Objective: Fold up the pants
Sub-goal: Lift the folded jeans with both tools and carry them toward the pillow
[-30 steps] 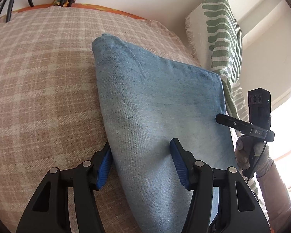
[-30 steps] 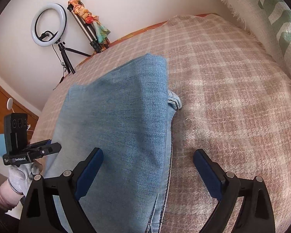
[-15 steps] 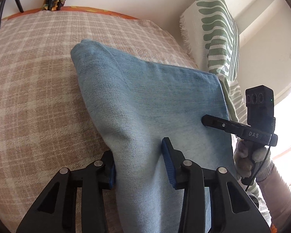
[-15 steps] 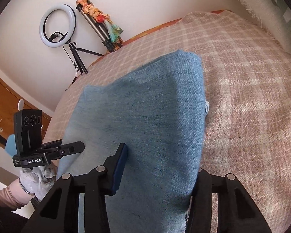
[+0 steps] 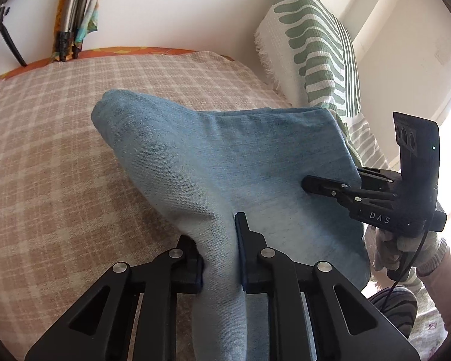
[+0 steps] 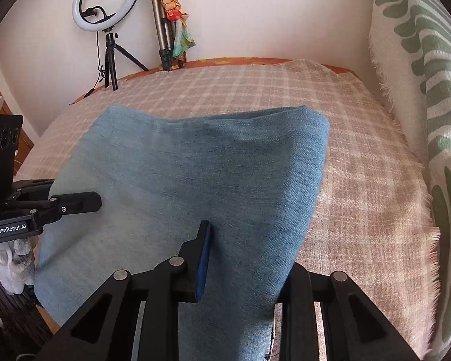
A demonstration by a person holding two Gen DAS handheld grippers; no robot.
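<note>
Folded blue denim pants (image 5: pixel 240 156) lie on a plaid bed cover (image 5: pixel 60 165), with their near end lifted off it. My left gripper (image 5: pixel 219 252) is closing, and its blue pads pinch the near left edge of the fabric. In the right wrist view the pants (image 6: pixel 210 165) bunch between the jaws of my right gripper (image 6: pixel 246 264), which is also closing on the near right edge. Its right finger is hidden under the cloth. Each gripper shows in the other's view, the right gripper (image 5: pixel 330 186) at the right and the left gripper (image 6: pixel 84 203) at the left.
A green-and-white patterned cushion (image 5: pixel 315 45) stands along the right side of the bed cover (image 6: pixel 360 195). A ring light (image 6: pixel 105 0) on a tripod and a folded tripod (image 6: pixel 165 30) stand by the far wall. A gloved hand (image 5: pixel 406 246) holds the right gripper.
Both grippers went from open around the pants' near edges to pinching the fabric. Both rose and pulled the near end up, so the cloth bunches and lifts off the cover.
</note>
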